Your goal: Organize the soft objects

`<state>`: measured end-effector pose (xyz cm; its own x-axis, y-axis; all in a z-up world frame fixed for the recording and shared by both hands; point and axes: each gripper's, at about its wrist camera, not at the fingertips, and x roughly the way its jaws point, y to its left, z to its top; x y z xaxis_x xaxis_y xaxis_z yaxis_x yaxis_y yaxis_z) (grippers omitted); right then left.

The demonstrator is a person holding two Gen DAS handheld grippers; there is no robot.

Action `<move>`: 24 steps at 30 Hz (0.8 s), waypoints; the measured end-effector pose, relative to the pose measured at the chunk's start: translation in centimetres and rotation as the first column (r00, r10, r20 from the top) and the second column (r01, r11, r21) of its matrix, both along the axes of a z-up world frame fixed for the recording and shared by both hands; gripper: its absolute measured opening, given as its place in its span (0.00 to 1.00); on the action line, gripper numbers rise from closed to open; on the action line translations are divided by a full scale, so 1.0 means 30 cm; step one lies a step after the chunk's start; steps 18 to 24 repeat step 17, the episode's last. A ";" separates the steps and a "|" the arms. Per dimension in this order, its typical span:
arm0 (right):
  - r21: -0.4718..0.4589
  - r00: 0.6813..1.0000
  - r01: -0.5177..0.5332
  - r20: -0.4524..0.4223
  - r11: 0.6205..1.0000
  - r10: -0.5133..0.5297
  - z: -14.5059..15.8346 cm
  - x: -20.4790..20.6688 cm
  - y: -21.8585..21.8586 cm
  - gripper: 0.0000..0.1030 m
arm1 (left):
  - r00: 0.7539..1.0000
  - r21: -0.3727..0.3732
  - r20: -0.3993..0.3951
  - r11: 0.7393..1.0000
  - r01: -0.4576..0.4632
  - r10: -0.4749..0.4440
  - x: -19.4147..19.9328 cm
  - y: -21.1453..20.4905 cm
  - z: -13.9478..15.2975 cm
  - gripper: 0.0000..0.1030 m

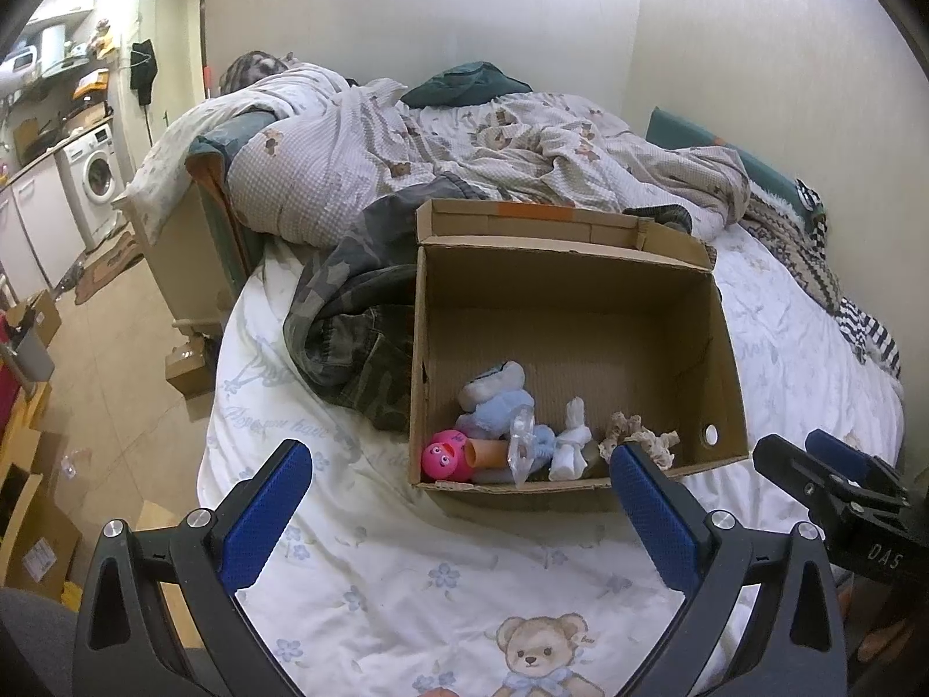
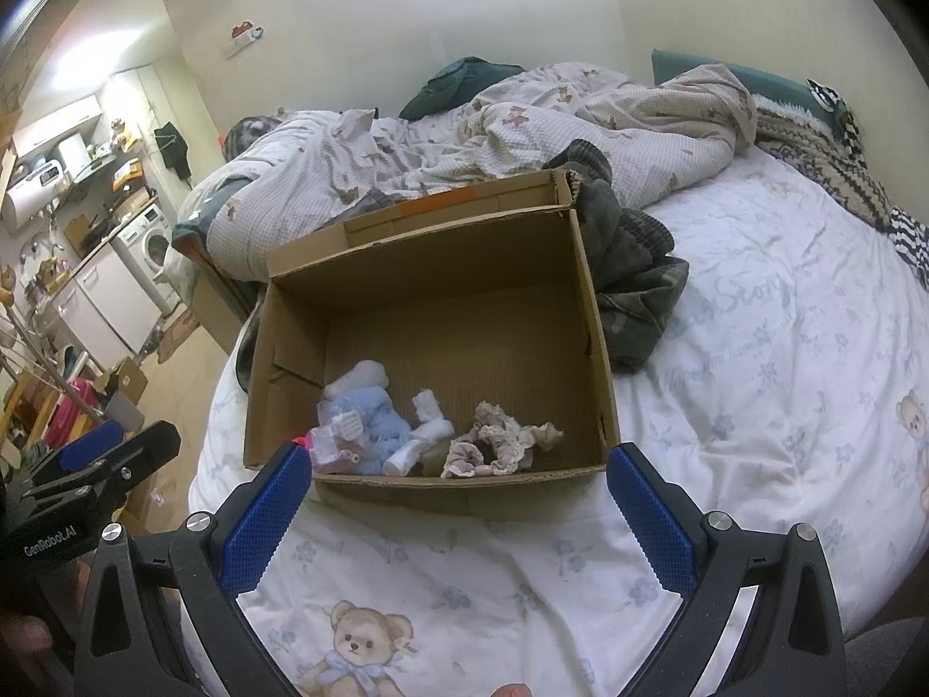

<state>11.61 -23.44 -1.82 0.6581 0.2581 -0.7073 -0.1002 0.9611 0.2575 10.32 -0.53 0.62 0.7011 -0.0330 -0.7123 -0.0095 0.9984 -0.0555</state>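
An open cardboard box (image 1: 685, 313) (image 2: 586, 302) stands on the bed. Along its near wall lie a blue plush toy (image 1: 493, 406) (image 2: 371, 412), a pink ball (image 1: 444, 456), white socks (image 1: 572, 441) (image 2: 427, 430) and a frilly beige cloth (image 1: 638, 433) (image 2: 499, 441). My left gripper (image 1: 458, 508) is open and empty, just in front of the box. My right gripper (image 2: 458, 508) is open and empty too, at the box's near edge. Each gripper shows at the side of the other's view: the right gripper at the right of the left wrist view (image 1: 836, 476), the left gripper at the left of the right wrist view (image 2: 93, 464).
A camouflage garment (image 1: 354, 313) (image 2: 633, 284) lies against the box. A rumpled bear-print quilt (image 1: 464, 139) (image 2: 522, 116) covers the far half of the bed. A patterned knit blanket (image 1: 813, 255) lies at the right. The floor with boxes (image 1: 35, 313) and a washing machine (image 1: 96, 174) is at the left.
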 end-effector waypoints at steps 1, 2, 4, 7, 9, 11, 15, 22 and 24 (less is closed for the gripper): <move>0.000 1.000 0.000 -0.001 1.000 0.000 0.000 0.000 0.000 1.00 | 1.000 0.003 -0.001 1.000 0.002 -0.002 0.001 0.000 0.000 1.00; 0.001 1.000 0.001 -0.001 1.000 -0.001 0.000 0.000 -0.001 1.00 | 1.000 0.003 -0.002 1.000 0.002 -0.002 0.003 0.002 0.001 1.00; 0.002 1.000 0.000 -0.001 1.000 0.000 0.001 0.000 0.000 1.00 | 1.000 0.003 -0.003 1.000 0.003 -0.003 0.003 0.003 0.002 1.00; 0.003 1.000 0.001 -0.002 1.000 -0.001 -0.001 0.001 -0.003 1.00 | 1.000 0.006 -0.005 1.000 0.002 -0.002 0.005 0.004 0.000 1.00; 0.003 1.000 0.001 -0.003 1.000 -0.001 0.000 0.000 -0.003 1.00 | 1.000 0.004 -0.005 1.000 0.001 -0.001 0.005 0.004 0.000 1.00; 0.002 1.000 0.000 -0.002 1.000 0.000 0.000 0.000 -0.003 1.00 | 1.000 0.004 -0.006 1.000 0.001 -0.001 0.005 0.004 0.000 1.00; 0.004 1.000 0.001 -0.002 1.000 -0.001 -0.002 -0.001 -0.008 1.00 | 1.000 -0.003 -0.013 1.000 0.008 -0.008 0.007 0.007 -0.009 1.00; 0.004 1.000 0.002 -0.002 1.000 -0.002 -0.002 -0.001 -0.006 1.00 | 1.000 -0.014 -0.021 1.000 0.013 -0.014 0.008 0.009 -0.018 1.00; 0.004 1.000 0.002 -0.002 1.000 -0.002 -0.002 -0.001 -0.006 1.00 | 1.000 -0.014 -0.021 1.000 0.013 -0.014 0.008 0.009 -0.018 1.00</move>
